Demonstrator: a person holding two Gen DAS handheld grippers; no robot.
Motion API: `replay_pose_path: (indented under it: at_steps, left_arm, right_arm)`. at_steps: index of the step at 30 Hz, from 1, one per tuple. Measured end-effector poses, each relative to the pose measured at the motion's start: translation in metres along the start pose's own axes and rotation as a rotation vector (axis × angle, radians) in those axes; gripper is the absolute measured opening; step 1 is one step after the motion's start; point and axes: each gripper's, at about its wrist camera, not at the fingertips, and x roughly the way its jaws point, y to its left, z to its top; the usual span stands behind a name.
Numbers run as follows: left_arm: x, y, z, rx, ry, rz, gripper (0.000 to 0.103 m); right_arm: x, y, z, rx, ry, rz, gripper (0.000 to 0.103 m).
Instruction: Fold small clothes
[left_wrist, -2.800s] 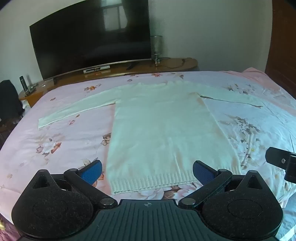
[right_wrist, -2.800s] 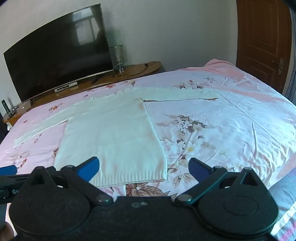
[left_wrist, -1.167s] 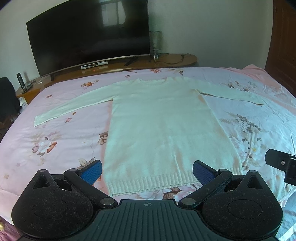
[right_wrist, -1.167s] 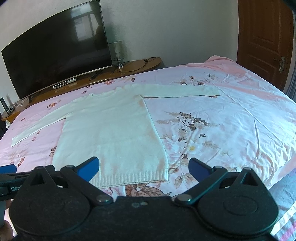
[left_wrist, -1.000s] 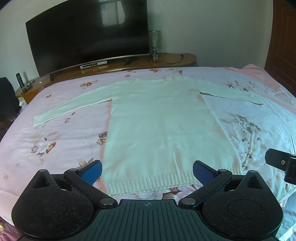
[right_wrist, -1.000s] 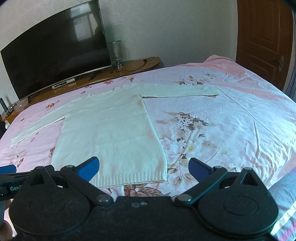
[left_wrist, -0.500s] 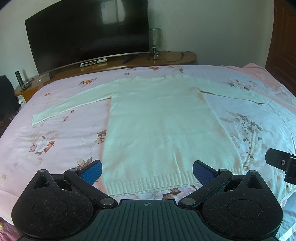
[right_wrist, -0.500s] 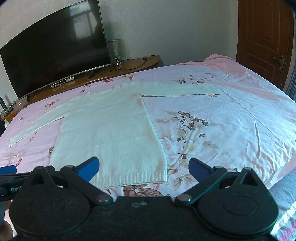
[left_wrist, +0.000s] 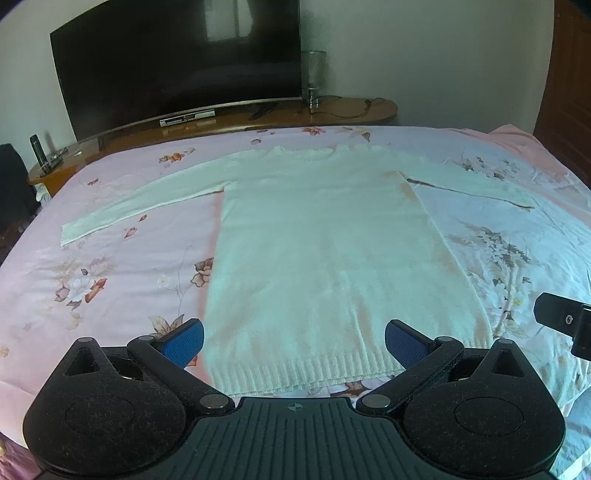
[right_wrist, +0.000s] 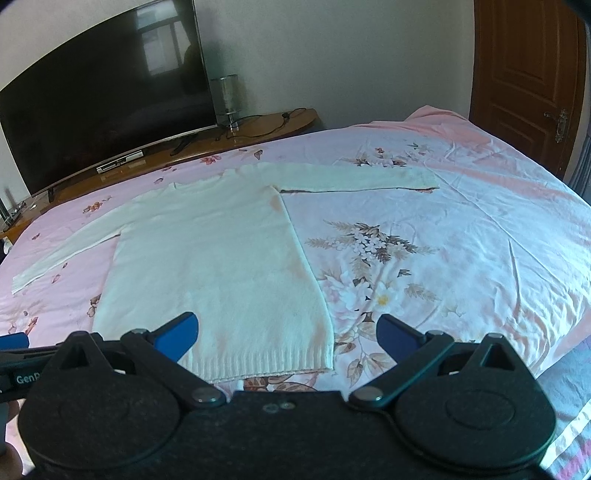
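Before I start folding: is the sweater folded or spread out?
Spread out: the sweater lies flat on the bed, both sleeves stretched sideways.

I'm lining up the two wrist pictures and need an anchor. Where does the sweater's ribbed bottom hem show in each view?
Left wrist view: the ribbed hem runs along the lower centre, between the open blue pads of the left gripper.
Right wrist view: the hem sits lower centre-left, its right corner between the pads of the open right gripper.
Shared landmark: the black television behind the bed.
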Motion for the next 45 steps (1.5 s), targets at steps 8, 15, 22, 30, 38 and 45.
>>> replay_pose_path:
  at_steps: [8,15,22,30,38,45]
  left_arm:
    - [0.016,0.003,0.011,-0.003,0.008,0.012,0.103]
    - [0.037,0.006,0.028,-0.012,0.012,0.026,0.103]
    - [0.066,0.005,0.051,-0.02,0.018,0.046,0.103]
    - [0.11,0.004,0.083,-0.049,0.04,0.064,0.103]
    - [0.154,-0.006,0.118,-0.058,0.04,0.095,0.103]
    - [0.202,-0.016,0.147,-0.064,0.056,0.125,0.103]
  right_arm:
    - [0.015,0.003,0.011,-0.002,-0.003,-0.015,0.103]
    - [0.033,0.0,0.027,0.008,-0.01,-0.037,0.103]
    - [0.06,-0.007,0.043,0.013,-0.014,-0.058,0.103]
    - [0.107,-0.027,0.072,0.043,-0.018,-0.073,0.102]
    - [0.164,-0.048,0.103,0.069,0.004,-0.093,0.097]
    - [0.213,-0.061,0.128,0.08,0.026,-0.113,0.096]
